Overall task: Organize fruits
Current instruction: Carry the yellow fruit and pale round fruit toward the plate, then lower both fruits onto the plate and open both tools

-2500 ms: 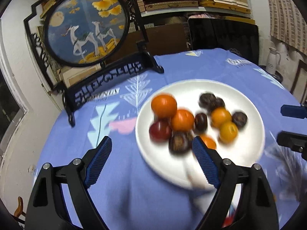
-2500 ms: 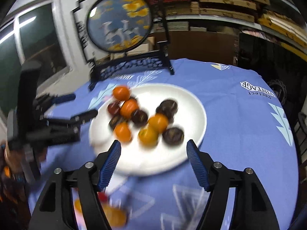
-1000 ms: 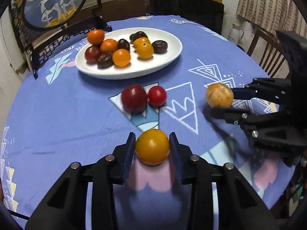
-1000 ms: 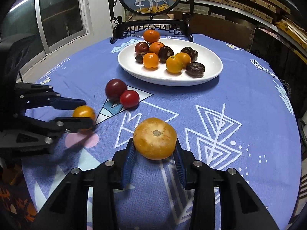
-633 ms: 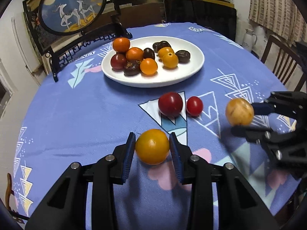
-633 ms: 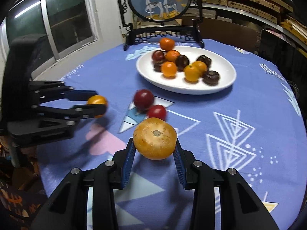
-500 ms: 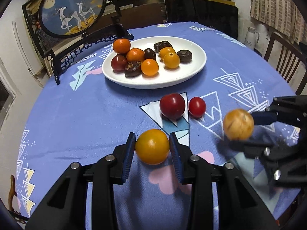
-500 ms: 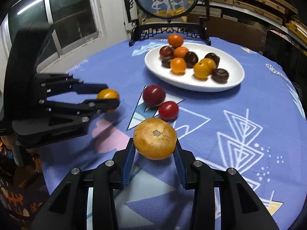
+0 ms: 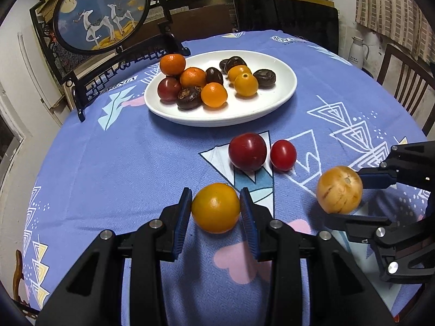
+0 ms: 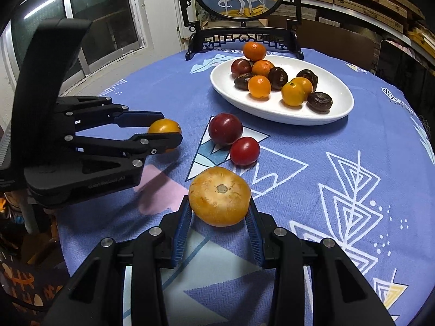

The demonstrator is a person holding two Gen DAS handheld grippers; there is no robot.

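My left gripper (image 9: 216, 212) is shut on a smooth orange fruit (image 9: 215, 207), held above the blue tablecloth; it also shows at the left of the right wrist view (image 10: 164, 133). My right gripper (image 10: 219, 212) is shut on a yellow-brown speckled fruit (image 10: 219, 196), which also shows in the left wrist view (image 9: 339, 189). A white oval plate (image 9: 274, 103) holds several oranges and dark fruits. A dark red plum (image 9: 247, 151) and a small red tomato (image 9: 283, 154) lie on the cloth between the grippers and the plate.
A round painted screen on a black stand (image 9: 100, 11) stands behind the plate. A dark chair back (image 9: 285, 19) and a wooden chair (image 9: 405, 87) stand at the round table's far and right edges. A window (image 10: 81, 27) is at the left.
Both grippers closed on fruits from the cloth and lifted them. In the last half second both moved forward toward the plate, which now looks nearer.
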